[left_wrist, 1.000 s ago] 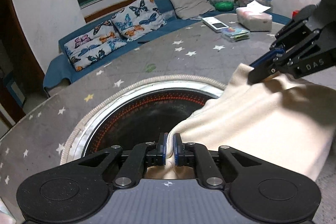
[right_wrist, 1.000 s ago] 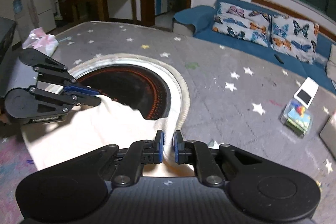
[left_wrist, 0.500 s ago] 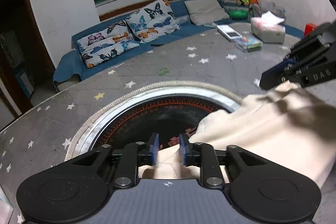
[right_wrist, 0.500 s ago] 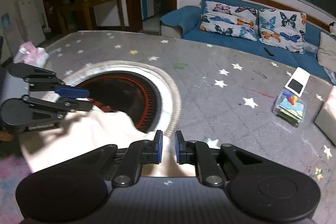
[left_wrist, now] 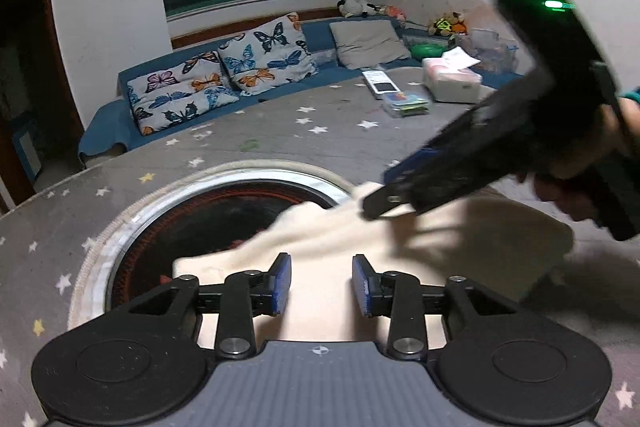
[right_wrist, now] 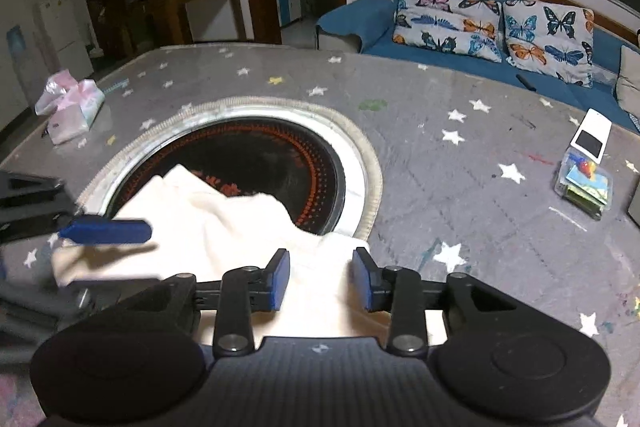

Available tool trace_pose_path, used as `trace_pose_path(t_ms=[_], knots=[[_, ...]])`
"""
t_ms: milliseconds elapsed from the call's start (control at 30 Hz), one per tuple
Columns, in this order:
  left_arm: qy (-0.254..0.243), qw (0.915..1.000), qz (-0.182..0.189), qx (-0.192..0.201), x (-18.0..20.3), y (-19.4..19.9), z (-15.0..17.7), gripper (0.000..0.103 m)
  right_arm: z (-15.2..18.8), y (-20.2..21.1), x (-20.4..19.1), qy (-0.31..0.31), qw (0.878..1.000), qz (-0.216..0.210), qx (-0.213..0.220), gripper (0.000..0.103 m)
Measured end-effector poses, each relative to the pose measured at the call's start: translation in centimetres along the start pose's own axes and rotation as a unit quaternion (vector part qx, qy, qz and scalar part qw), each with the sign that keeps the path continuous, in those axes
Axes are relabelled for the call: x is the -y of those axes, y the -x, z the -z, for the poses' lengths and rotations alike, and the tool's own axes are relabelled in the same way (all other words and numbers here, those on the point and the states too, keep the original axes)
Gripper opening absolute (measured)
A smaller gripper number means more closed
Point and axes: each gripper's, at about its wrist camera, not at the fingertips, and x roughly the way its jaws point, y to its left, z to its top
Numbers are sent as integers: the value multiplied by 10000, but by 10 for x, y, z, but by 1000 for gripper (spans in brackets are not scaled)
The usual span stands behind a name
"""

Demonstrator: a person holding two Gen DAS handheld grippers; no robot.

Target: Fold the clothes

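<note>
A cream garment (left_wrist: 448,251) (right_wrist: 208,227) lies folded on the grey star-patterned table, partly over the round black burner (left_wrist: 208,223) (right_wrist: 280,163). My left gripper (left_wrist: 321,283) hovers just above the cloth's near edge; its jaws are opening and the blue pads stand apart with no cloth pinched. My right gripper (right_wrist: 320,279) is likewise opening over the garment's right corner, pads clear of the fabric. In the left wrist view a hand holds the right gripper body (left_wrist: 520,147) above the cloth. A blue fingertip (right_wrist: 108,231) of the left gripper shows in the right wrist view.
A tissue box (left_wrist: 452,83), a plastic box of cards (left_wrist: 406,103) (right_wrist: 584,187) and a white device (right_wrist: 592,141) lie on the table's far side. A pink wrapped packet (right_wrist: 70,103) sits at its left. A blue sofa with butterfly cushions (left_wrist: 224,79) runs behind.
Both grippers were shut on the cream garment; both have let go and their jaws stand apart. The left gripper has drawn back and the cloth has settled flat.
</note>
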Motion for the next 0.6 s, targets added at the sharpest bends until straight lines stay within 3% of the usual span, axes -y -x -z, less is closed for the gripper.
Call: trace_pose_path(t_ms=[200,400,600], knots=[[82,9999,85,-64,3,-2,9,40,-3,-15,-7,187,9991,385,-47,37],[211,9997,75,-62,-2,0,13,46,-7,-28,0,25,9988,495,-47,40],[623,9980,95,-58,-19,5,14,48,-13,-32,-2,154,9976,664,-85,40]])
